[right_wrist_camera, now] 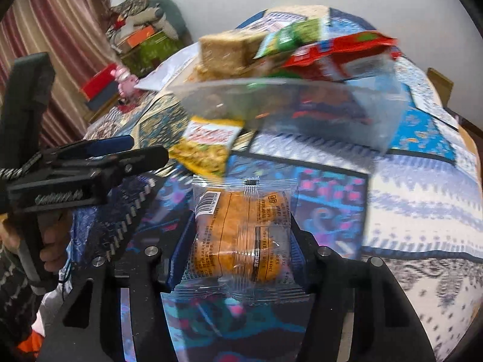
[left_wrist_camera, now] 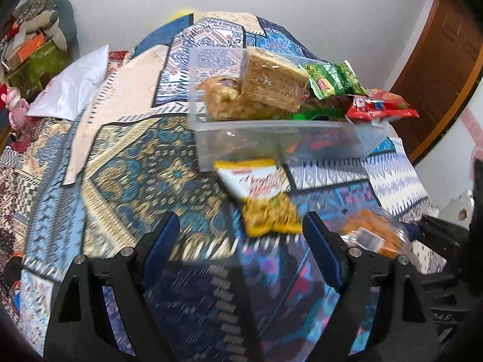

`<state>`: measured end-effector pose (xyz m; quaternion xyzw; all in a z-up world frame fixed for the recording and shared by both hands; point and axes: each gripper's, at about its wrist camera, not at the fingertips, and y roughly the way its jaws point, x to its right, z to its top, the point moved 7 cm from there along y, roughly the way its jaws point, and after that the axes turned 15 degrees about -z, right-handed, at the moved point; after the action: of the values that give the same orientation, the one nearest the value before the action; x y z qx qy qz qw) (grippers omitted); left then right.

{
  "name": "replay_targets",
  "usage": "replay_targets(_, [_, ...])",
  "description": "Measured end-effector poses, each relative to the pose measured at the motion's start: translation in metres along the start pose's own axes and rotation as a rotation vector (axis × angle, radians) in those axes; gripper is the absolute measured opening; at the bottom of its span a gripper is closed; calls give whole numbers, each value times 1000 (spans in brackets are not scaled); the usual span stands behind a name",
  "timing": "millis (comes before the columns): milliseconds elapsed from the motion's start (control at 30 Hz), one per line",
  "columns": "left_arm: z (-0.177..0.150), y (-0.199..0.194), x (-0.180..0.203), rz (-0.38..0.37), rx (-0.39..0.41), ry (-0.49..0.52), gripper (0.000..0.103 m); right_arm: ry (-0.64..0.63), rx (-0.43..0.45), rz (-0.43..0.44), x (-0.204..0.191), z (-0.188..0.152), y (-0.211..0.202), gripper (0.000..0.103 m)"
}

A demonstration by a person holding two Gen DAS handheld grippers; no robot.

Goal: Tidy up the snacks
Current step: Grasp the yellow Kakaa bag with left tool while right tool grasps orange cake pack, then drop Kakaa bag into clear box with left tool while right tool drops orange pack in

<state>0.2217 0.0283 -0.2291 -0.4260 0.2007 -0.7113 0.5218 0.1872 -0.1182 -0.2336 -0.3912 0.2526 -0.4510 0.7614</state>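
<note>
Right gripper (right_wrist_camera: 241, 235) pinches a clear-wrapped orange biscuit packet (right_wrist_camera: 241, 226) between both fingers, held above the patterned bedspread (right_wrist_camera: 422, 199). Left gripper (left_wrist_camera: 241, 229) stands spread wide and holds nothing, its fingers just short of a yellow snack pouch (left_wrist_camera: 265, 199) lying against the near wall of the clear plastic bin (left_wrist_camera: 271, 138). Bin sits mid-bed, heaped above its rim with a tan wrapped block (left_wrist_camera: 274, 81), green packet (left_wrist_camera: 332, 78) and red packet (left_wrist_camera: 380, 105)
</note>
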Motion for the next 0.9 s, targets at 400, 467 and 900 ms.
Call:
replay_targets(400, [2, 65, 4, 104, -60, 40, 76, 84, 40, -34, 45, 1, -11, 52])
replay_targets(467, [1, 63, 8, 98, -50, 56, 61, 88, 44, -33, 46, -1, -12, 52])
replay_targets(900, [-15, 5, 26, 33, 9, 92, 45, 80, 115, -20, 31, 26, -32, 52])
